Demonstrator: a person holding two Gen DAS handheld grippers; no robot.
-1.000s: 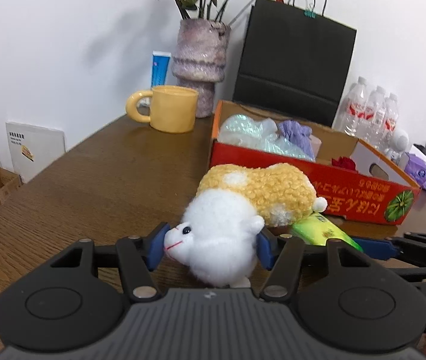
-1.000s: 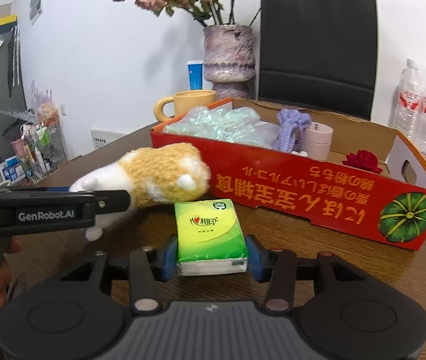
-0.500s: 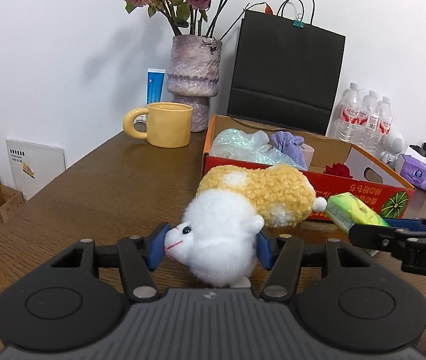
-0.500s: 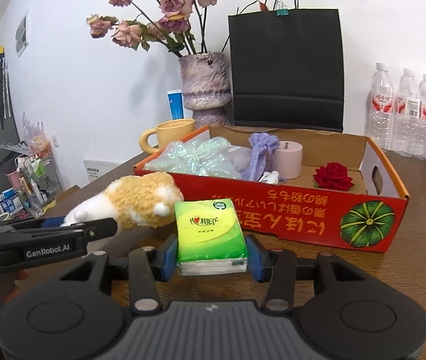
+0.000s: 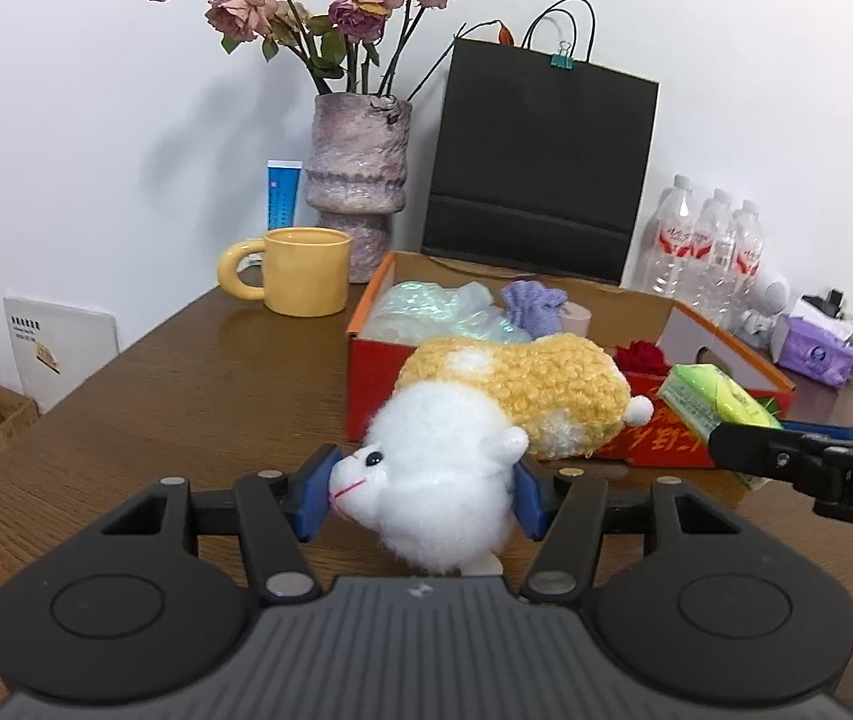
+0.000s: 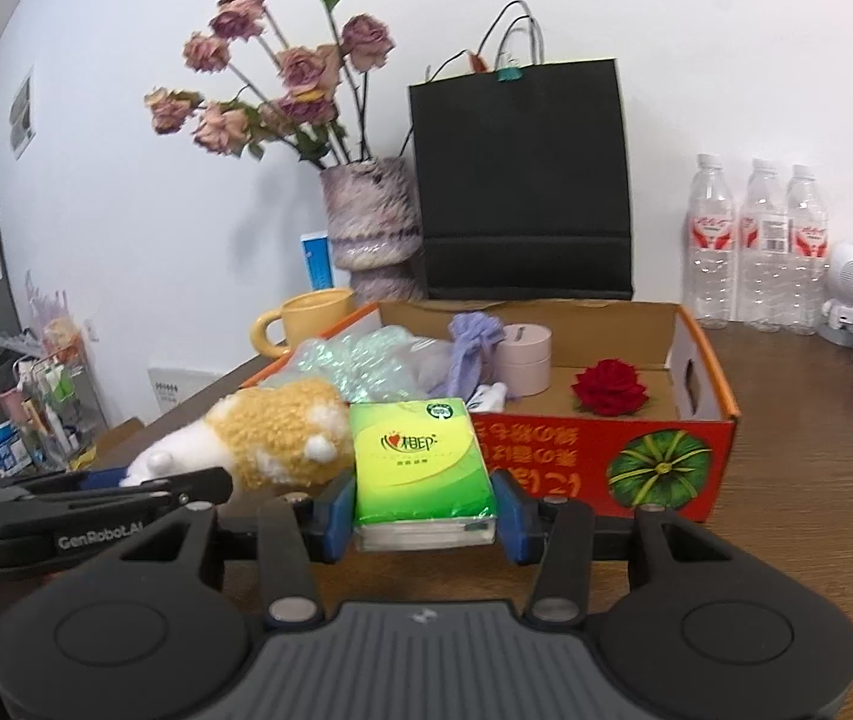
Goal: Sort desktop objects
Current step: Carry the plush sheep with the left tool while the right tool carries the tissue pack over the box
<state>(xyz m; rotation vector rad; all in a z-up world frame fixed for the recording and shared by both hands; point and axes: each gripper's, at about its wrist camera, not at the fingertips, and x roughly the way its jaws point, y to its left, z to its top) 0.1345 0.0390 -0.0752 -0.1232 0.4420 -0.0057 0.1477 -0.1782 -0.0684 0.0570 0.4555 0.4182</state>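
1. While I watch both wrist feeds, my left gripper (image 5: 423, 495) is clamped on the plush toy (image 5: 486, 414): blue pads press its fluffy white head, and the curly yellow-orange body points toward the red cardboard box (image 6: 690, 456), held off the table just in front of the box's near wall.
2. My right gripper (image 6: 423, 519) is clamped on the tissue pack (image 6: 420, 462), a soft rectangular packet in glossy green-yellow film, also just in front of the box's near wall, beside the toy.
3. Printed on the pack: a heart and Chinese characters I read as 心相印, plus a small round green emblem.
4. Box front carries upside-down yellow lettering and a green pumpkin picture; corrugated brown inside, orange rim.
5. Inside the box: crinkly bubble wrap (image 6: 366, 360), a purple knitted piece (image 6: 471, 348), a pink round tin (image 6: 522, 354), a red rose (image 6: 609, 387).
6. Behind the box: matte black paper bag (image 6: 522, 180), rough mottled vase (image 5: 360, 180), glossy yellow mug (image 5: 303, 270).
7. Left gripper's arm reads "GenRobot.AI" in the right view.
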